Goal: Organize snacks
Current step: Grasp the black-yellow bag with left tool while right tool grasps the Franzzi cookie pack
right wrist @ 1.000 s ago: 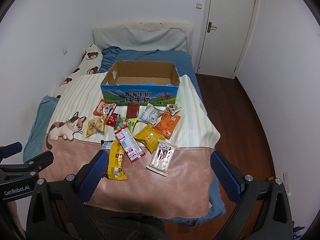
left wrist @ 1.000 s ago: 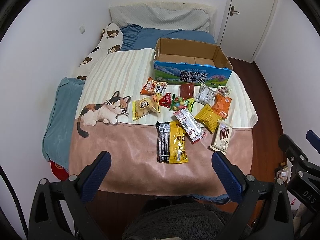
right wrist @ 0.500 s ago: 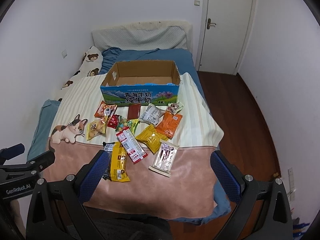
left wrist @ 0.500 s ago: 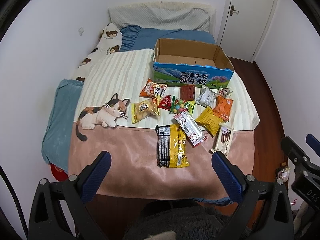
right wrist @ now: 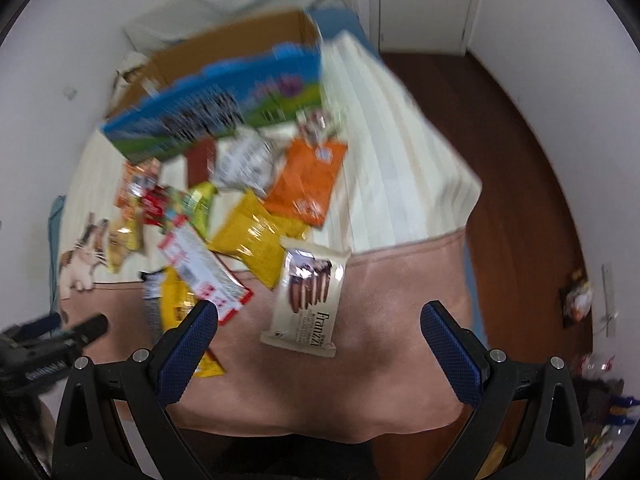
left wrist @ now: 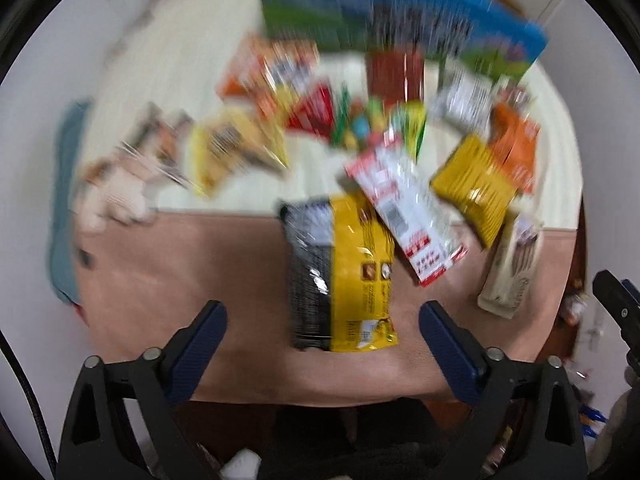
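Both views are blurred by motion. Several snack packets lie on the bed in front of an open cardboard box [left wrist: 400, 12] [right wrist: 224, 108] with a blue printed side. My left gripper [left wrist: 322, 312] hangs above the near end of a black-and-yellow packet [left wrist: 340, 272]. Its jaws are closing, and the pads touch nothing. A red-and-white packet [left wrist: 404, 208] and a yellow bag [left wrist: 472, 188] lie just beyond. My right gripper [right wrist: 320, 312] is open above a cream wafer packet [right wrist: 308, 300], which it does not touch. An orange bag [right wrist: 308, 180] lies farther back.
The blanket [left wrist: 192, 264] is pink at the near end and striped cream farther back, with a cat print [right wrist: 84, 256] at the left. Dark wooden floor [right wrist: 528, 184] runs along the bed's right side, and a white door [right wrist: 424, 0] stands behind.
Both grippers have dropped fast towards the bed, so the packets fill much more of each view. The left jaws stand a little narrower. Nothing has been taken hold of.
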### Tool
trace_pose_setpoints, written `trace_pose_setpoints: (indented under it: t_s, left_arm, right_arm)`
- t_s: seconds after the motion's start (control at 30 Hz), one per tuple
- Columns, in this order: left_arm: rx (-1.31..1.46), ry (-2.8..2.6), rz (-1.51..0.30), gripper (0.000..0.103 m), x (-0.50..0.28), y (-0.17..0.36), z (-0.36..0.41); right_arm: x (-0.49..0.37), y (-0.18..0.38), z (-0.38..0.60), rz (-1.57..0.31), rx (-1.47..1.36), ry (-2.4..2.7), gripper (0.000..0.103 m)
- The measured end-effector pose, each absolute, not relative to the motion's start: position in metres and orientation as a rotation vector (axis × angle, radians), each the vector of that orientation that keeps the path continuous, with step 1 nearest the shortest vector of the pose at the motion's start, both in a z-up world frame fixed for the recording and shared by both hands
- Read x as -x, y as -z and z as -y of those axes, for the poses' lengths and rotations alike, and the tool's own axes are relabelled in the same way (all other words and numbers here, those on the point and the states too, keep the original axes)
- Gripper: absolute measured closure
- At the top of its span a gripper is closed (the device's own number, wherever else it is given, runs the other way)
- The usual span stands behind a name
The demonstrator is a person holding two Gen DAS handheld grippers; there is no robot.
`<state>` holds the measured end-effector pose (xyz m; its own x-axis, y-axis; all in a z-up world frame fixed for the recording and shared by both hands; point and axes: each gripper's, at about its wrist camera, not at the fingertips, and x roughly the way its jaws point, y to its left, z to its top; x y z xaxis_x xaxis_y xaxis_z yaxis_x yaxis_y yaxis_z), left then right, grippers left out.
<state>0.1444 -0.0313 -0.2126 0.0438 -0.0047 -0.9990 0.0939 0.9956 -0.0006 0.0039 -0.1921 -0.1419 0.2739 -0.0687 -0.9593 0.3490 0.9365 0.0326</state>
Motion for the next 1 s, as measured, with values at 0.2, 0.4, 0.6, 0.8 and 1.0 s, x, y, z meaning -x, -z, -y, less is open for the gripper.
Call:
trace_pose_setpoints:
  t_s: [0.2, 0.4, 0.6, 0.8, 1.0]
  left_arm:
    - [-0.017, 0.088, -1.697, 0.015, -0.147, 0.29, 0.039]
    - [-0.057, 0.035, -1.663, 0.015, -0.151, 0.321, 0.046]
    - [-0.034, 0.069, -1.597, 0.029, -0.138, 0.313, 0.026]
    - [-0.081, 0.063, -1.593, 0.025, -0.129, 0.31, 0.005]
    - [-0.084, 0.108, -1.602, 0.017, -0.137, 0.34, 0.008]
  right_arm:
    - [-0.021, 0.209, 0.201, -1.365, -0.287, 0.297, 0.005]
    - [-0.037, 0.258, 0.192, -1.438, -0.333, 0.267, 0.021]
    - [-0.031, 0.283, 0.182, -1.473, -0.314, 0.257, 0.038]
    - [-0.009, 0.295, 0.169, -1.524, -0.265, 0.248, 0.038]
    - [-0.006, 0.311, 0.175, -1.539, -0.304, 0.296, 0.034]
